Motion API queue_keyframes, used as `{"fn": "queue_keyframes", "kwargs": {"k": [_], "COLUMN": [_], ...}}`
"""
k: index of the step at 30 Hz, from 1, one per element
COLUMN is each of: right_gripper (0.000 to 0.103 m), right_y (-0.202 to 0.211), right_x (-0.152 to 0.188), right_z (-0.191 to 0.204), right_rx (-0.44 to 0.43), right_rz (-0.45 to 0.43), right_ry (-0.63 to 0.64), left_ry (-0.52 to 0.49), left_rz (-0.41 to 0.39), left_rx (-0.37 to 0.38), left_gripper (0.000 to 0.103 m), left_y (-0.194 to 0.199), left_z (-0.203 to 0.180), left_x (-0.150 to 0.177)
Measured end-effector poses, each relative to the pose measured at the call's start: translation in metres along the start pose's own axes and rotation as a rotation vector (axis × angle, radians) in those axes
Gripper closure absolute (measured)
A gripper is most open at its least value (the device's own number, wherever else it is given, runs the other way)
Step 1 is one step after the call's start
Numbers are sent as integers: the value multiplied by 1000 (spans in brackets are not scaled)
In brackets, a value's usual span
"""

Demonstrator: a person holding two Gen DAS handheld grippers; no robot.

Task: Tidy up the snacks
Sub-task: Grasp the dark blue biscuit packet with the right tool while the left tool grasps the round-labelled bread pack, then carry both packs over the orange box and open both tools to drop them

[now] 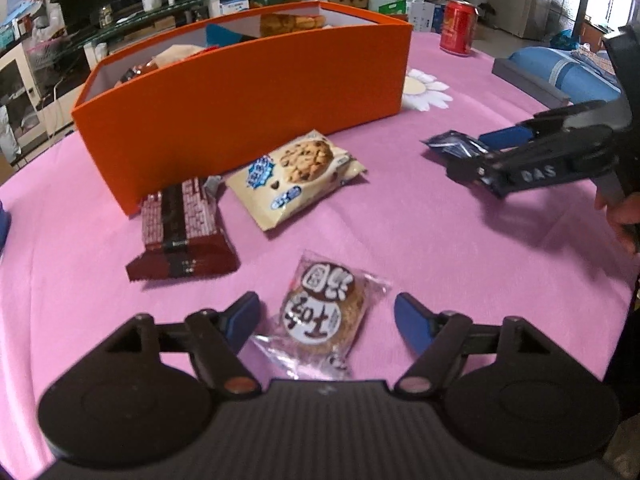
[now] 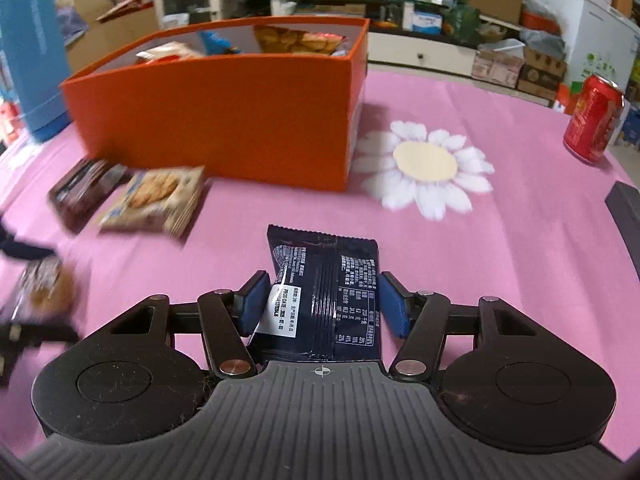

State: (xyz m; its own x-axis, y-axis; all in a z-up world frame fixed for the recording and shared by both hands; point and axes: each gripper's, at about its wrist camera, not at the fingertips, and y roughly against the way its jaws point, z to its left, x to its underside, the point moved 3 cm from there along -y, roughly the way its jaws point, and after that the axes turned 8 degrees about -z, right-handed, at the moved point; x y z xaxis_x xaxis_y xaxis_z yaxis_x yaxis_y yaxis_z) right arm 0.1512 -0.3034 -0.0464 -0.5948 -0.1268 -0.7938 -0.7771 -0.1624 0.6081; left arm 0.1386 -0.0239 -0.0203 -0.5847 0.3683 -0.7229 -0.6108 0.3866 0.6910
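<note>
The left tongs (image 1: 326, 318) stand wide open, low over the pink worktop (image 1: 400, 220), holding nothing. A round cookie in a clear wrapper (image 1: 324, 312) lies flat between their two blue pads, apart from both. Just ahead and to the left of them lies a dark brown chocolate bar (image 1: 182, 232), and beyond it a beige chocolate-chip cookie packet (image 1: 296, 176), both close in front of the orange box (image 1: 248, 100), which already has several snacks inside.

The right tongs (image 2: 320, 300) are partly closed around a dark navy snack packet (image 2: 328, 292), printed side up. Their pads sit at the packet's two long edges; the right pad seems to touch, and the left one looks pressed against it. In the left wrist view the packet appears lifted clear of the worktop. A red can (image 2: 592, 120) stands far off to the right of these tongs.
</note>
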Motion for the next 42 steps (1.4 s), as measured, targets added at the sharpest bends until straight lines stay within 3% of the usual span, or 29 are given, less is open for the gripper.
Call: {"fn": "queue_keyframes", "kwargs": {"k": [3,7,23,31,32,33,35,36,38,42], "right_gripper": [40,34,21,21,22,25,42,62,69,72], "right_y": [9,12,1,0,1,1,4,6,9,22], "right_x": [7,3,6,7,7,7,6,5,4,1], "right_z": [-2,-14,2,2,2,3,5,7,9,8], "right_rx": [-22,-67,-15,-10,-9,-8,-19,-26,-35,-61], "right_rz": [7,17,31,18,17,18,9,2,5,-14], "right_ry": [-5,-114,7,7,6,6,16,23,24,-11], "left_ry": [-7,7,34,40,41,46,62,60,92,201], "left_rz": [-2,-13,-13,-12,-11,-12,-21,-19,-15,-16], "left_rx": [3,-9,-38,-43,-43,-42,-37,-42,-50,-42], "left_gripper": [22,21,21,21,21,30,46,55,69,70], "left_y": [4,4,-5,-5,-5,-5,-4,-3,-1,9], "left_z": [0,4,4,4,4,4,4,4,6,19], "left_x": [5,5,-2,-2,-2,-2,-5,-5,-7,-9]}}
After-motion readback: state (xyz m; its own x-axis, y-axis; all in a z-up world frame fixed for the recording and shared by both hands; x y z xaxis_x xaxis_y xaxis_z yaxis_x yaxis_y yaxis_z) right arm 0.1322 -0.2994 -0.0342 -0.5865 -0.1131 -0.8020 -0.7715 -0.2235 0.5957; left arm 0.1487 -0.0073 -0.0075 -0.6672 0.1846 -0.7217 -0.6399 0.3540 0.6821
